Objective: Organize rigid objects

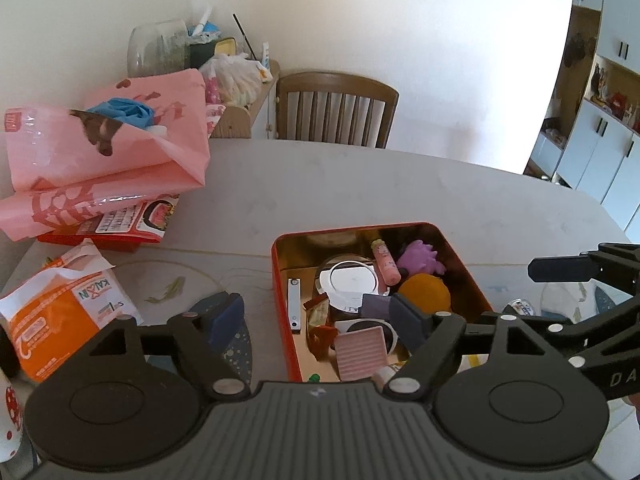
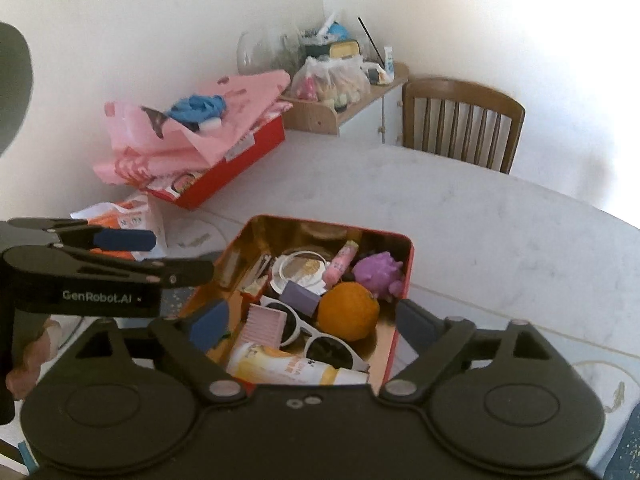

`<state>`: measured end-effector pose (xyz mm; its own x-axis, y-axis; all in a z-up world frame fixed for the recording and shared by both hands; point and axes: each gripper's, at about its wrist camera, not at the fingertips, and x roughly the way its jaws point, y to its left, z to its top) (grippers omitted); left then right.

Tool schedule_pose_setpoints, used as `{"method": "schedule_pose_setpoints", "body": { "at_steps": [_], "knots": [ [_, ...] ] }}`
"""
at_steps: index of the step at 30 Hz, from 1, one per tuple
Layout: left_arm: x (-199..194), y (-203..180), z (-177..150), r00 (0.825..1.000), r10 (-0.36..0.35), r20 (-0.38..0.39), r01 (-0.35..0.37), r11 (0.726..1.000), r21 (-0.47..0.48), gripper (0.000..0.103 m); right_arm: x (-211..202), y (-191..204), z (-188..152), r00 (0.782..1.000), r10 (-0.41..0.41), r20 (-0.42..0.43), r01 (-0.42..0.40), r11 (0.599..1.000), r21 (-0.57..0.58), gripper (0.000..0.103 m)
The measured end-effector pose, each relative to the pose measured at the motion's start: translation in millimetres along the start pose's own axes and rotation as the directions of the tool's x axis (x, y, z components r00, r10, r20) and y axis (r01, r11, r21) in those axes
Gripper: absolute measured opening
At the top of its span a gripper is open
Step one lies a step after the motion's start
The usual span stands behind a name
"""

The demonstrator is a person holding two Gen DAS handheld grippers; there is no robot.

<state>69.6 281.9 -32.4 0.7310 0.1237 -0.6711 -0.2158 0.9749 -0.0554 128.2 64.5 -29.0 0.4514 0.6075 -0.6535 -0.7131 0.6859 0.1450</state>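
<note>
An open red tin box (image 1: 280, 280) (image 2: 406, 264) with a gold inside stands on the table. It holds an orange (image 1: 424, 292) (image 2: 348, 310), a purple toy (image 1: 422, 258) (image 2: 378, 272), a pink tube (image 1: 386, 262) (image 2: 340, 264), a pink ribbed case (image 1: 360, 352) (image 2: 264, 324), white sunglasses (image 2: 320, 340) and other small items. My left gripper (image 1: 320, 320) is open and empty, straddling the box's left wall. My right gripper (image 2: 314, 324) is open and empty, over the box's near end.
A pink bag (image 1: 100, 160) on a red box (image 2: 232, 168) and an orange-white packet (image 1: 60, 312) lie at the left. A wooden chair (image 1: 336, 108) stands behind the table (image 1: 360, 192). A shelf with bags (image 2: 340, 80) is in the corner.
</note>
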Motion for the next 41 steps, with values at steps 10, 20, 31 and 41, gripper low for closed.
{"method": "schedule_pose_setpoints", "body": {
  "at_steps": [10, 20, 31, 41],
  "knots": [
    [-19.3, -2.1, -9.1, 0.999, -0.027, 0.018, 0.027, 0.999, -0.016, 0.100, -15.1, -3.1, -2.3, 0.998, 0.027, 0.050, -0.028, 0.999, 0.036, 0.103],
    [-32.0, -5.9, -18.3, 1.000, -0.011, 0.011, 0.011, 1.000, -0.022, 0.103, -26.6, -1.0, -6.6, 0.997, 0.018, 0.077, -0.021, 0.999, 0.034, 0.103],
    [-37.1, -10.8, -25.0, 0.999, 0.043, 0.008, -0.043, 0.999, 0.004, 0.103, -28.0, -1.0, -13.8, 0.997, 0.028, 0.065, -0.031, 0.999, 0.044, 0.103],
    [-35.4, -10.9, -24.2, 0.999, 0.051, 0.001, -0.051, 0.999, -0.001, 0.103, -30.0, -3.2, -15.6, 0.997, 0.026, 0.068, -0.030, 0.998, 0.057, 0.103]
  ]
}}
